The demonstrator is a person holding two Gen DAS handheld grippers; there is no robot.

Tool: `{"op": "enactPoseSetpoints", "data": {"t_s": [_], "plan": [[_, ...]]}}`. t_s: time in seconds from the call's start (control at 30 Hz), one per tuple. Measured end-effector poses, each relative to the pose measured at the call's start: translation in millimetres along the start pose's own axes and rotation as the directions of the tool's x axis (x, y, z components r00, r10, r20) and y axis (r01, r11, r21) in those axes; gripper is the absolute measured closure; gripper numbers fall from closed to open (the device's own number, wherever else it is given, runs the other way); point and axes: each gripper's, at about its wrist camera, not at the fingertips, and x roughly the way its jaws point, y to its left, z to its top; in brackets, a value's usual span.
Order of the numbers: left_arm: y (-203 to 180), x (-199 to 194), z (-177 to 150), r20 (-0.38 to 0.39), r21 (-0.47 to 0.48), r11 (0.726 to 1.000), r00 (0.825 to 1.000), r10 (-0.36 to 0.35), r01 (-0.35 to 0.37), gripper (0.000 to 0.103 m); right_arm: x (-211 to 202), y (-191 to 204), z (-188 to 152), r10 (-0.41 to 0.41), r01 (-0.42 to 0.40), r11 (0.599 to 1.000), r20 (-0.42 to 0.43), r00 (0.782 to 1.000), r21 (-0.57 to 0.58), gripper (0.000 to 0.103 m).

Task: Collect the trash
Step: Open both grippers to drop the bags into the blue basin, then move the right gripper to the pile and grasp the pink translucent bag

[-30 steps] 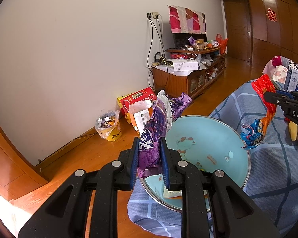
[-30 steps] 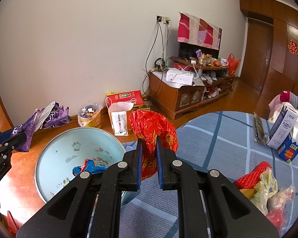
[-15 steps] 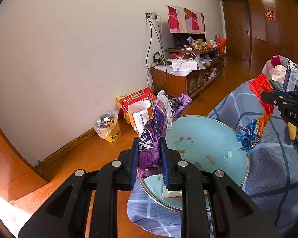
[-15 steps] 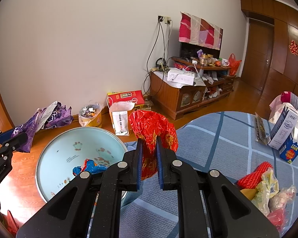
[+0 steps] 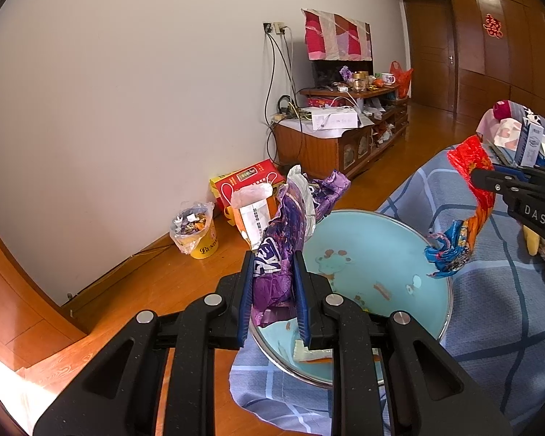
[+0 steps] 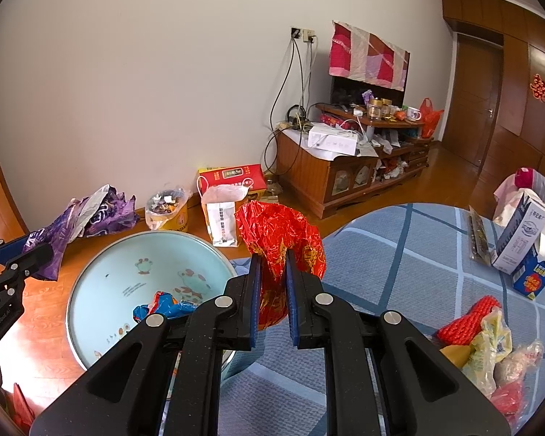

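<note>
The left gripper (image 5: 272, 290) is clamped nearly closed on a crumpled purple wrapper (image 5: 283, 239), whose upper part stands up above the blue pads (image 5: 245, 298) and whose lower end hangs just below them. It hangs over the near left edge of a light blue basin (image 5: 374, 265) that sits on a table covered with a blue checked cloth (image 5: 490, 309). A flat scrap of packaging (image 5: 309, 354) lies in the near part of the basin.

The right gripper (image 6: 274, 298) is likewise squeezed almost shut, on a crinkled red foil wrapper (image 6: 279, 239) that sticks up between its pads and trails below them. In the left wrist view the lower end of this wrapper hangs down over the right rim of the basin, and a crumpled blue wrapper (image 5: 448, 254) shows at its tip, also above that rim; whether it hangs from the red one cannot be told.

Farther right on the cloth lie a red net bag (image 6: 468, 321), a yellowish plastic bag (image 6: 490, 338) and a white and blue carton (image 6: 519, 232). On the wooden floor near the wall stand a small yellow bin (image 5: 200, 234) lined with a plastic bag, a red box (image 5: 247, 178) and a white paper bag (image 5: 252, 214). A wooden cabinet (image 6: 330, 178) stands against the far wall.
</note>
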Motion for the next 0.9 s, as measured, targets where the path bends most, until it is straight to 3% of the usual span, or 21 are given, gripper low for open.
{"op": "enactPoseSetpoints", "data": {"t_s": [0.1,0.17,0.2,0.23,0.5,0.67,0.9], "plan": [[0.3,0.4,0.4,-0.002,-0.005,1.0,1.0,-0.003,0.003,0.078,1.8,2.6,0.0,0.04,-0.04,0.999,-0.007,0.999,-0.001,0.083],[-0.5,0.2,0.8,-0.001,-0.001,1.0,1.0,-0.006,0.006,0.071,2.3,4.7,-0.6,0.057,-0.057,0.998,-0.011,0.998,-0.004,0.065],[-0.7,0.0,1.1,0.0,-0.002,1.0,1.0,-0.007,0.007,0.067,2.1,6.2,-1.0,0.061,-0.061,0.998,-0.01,0.998,-0.007,0.063],[-0.7,-0.4,1.3,0.001,-0.004,1.0,1.0,-0.006,0.006,0.06,2.3,6.9,-1.3,0.062,-0.062,0.998,-0.012,0.998,-0.007,0.063],[-4.8,1.3,0.3,-0.003,0.006,1.0,1.0,-0.009,0.009,0.049,5.1,5.0,-3.3,0.056,-0.056,0.998,-0.028,0.998,-0.001,0.058],[-6.8,2.3,-1.0,-0.003,0.004,1.0,1.0,-0.001,0.001,0.036,3.7,2.1,-5.3,0.049,-0.049,0.999,-0.029,0.998,0.002,0.055],[-7.1,2.3,-3.1,-0.003,0.003,1.0,1.0,-0.001,0.001,0.035,2.2,1.0,-6.8,0.043,-0.043,0.999,-0.024,0.999,0.003,0.054]]}}
